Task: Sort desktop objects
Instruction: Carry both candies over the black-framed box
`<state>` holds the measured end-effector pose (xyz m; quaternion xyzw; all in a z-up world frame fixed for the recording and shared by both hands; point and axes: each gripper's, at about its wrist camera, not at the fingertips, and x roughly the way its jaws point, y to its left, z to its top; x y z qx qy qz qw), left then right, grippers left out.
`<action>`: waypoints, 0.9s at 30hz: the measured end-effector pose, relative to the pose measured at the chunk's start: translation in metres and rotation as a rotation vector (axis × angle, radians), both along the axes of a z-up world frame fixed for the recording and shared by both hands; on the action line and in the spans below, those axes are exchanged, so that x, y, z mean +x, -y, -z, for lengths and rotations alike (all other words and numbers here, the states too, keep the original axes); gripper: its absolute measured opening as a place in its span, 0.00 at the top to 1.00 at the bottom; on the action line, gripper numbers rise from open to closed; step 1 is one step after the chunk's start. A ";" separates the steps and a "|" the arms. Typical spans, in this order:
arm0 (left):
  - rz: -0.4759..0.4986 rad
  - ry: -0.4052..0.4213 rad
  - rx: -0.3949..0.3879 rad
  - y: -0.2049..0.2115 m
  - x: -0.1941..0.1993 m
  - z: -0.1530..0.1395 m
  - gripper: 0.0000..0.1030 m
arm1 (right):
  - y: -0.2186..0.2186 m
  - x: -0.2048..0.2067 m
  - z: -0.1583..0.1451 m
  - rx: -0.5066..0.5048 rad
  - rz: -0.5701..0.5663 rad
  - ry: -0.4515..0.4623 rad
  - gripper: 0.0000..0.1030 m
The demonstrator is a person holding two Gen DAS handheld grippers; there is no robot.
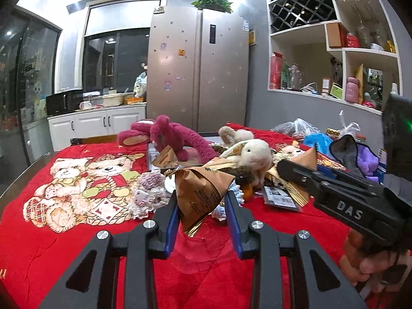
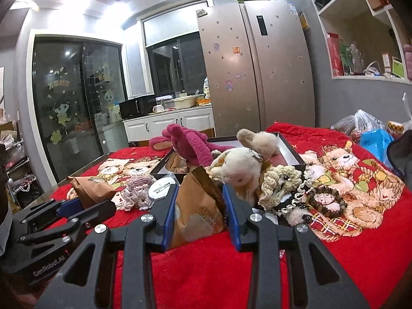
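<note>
Lettering "DAS" marks right gripper (image 1: pixel 296 171) body.

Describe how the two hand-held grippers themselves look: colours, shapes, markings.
Both look alike. The left hand-held gripper has black angular linkage arms with triangular cut-outs, silver round screws at the joints, and blue fingers. The right hand-held gripper matches it. Seen from the left camera, the right one's black body carries white "DAS" lettering; the left one's body reads "GenRobot.AI". No cables or sleeves show.
</note>
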<state>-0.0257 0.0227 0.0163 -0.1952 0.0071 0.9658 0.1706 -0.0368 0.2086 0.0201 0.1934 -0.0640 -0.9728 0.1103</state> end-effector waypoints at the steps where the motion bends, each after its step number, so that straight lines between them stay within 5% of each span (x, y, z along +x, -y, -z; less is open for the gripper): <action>1: 0.010 0.001 0.000 -0.001 0.000 0.000 0.67 | -0.002 -0.003 0.000 -0.008 -0.001 0.011 0.66; 7: 0.015 -0.017 0.007 -0.004 -0.008 -0.011 0.67 | -0.009 -0.014 -0.017 -0.016 0.026 -0.010 0.66; 16: -0.011 -0.055 0.043 -0.016 -0.055 -0.066 0.67 | -0.012 -0.058 -0.074 0.008 0.065 -0.053 0.66; 23: -0.062 0.052 0.155 -0.013 -0.124 -0.078 0.67 | -0.019 -0.122 -0.100 -0.053 0.062 -0.011 0.66; 27: -0.101 0.100 0.111 -0.017 -0.155 -0.072 0.67 | -0.024 -0.159 -0.093 -0.083 0.061 0.061 0.65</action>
